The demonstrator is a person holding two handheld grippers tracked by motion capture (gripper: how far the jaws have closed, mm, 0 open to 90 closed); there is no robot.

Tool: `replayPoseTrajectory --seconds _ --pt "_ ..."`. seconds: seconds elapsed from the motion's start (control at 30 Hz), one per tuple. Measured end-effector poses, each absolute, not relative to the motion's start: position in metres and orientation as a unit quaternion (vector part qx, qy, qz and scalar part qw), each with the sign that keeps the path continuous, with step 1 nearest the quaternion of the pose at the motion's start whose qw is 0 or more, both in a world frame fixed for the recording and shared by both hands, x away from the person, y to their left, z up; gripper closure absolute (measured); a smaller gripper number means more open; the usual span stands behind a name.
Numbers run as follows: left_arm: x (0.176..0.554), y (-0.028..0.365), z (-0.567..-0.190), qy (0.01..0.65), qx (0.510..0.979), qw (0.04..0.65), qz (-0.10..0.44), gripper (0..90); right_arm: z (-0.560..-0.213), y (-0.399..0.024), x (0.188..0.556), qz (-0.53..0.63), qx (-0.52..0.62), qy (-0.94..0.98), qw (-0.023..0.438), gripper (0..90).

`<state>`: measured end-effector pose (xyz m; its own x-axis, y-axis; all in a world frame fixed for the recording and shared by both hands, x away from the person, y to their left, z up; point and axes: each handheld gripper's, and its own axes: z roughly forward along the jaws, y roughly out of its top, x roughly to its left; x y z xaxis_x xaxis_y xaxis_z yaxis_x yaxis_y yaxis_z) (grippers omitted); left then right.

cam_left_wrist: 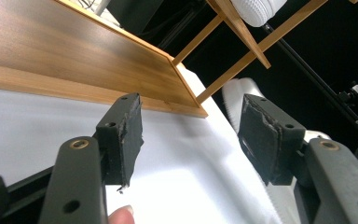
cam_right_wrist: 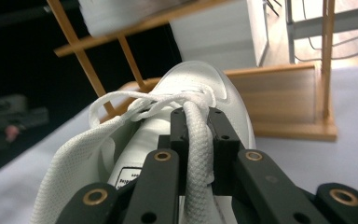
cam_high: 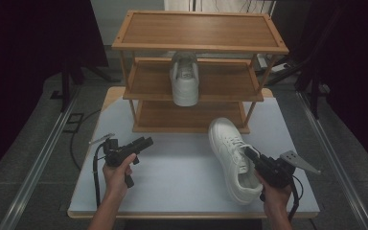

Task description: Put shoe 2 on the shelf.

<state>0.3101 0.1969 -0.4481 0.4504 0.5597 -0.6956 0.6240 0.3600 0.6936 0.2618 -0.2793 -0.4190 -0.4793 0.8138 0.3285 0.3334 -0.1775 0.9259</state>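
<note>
White shoe [cam_high: 233,158] in right gripper [cam_high: 250,152]

The label [cam_right_wrist: 129,176] inside the white shoe [cam_right_wrist: 200,88] carries print too small to read.

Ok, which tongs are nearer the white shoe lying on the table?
Right. The right tongs are shut on the white shoe at its collar edge beside the laces. The left tongs stand open and empty over the table, apart from the shoe on its left.
</note>
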Motion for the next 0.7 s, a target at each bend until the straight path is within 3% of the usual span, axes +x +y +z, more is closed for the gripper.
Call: replayPoseTrajectory --seconds 0.7 --pt "0.309 0.203 -0.446 0.527 0.555 0.643 -0.029 39.2 -0.385 -0.268 0.249 0.667 0.447 0.569 0.179 83.4"
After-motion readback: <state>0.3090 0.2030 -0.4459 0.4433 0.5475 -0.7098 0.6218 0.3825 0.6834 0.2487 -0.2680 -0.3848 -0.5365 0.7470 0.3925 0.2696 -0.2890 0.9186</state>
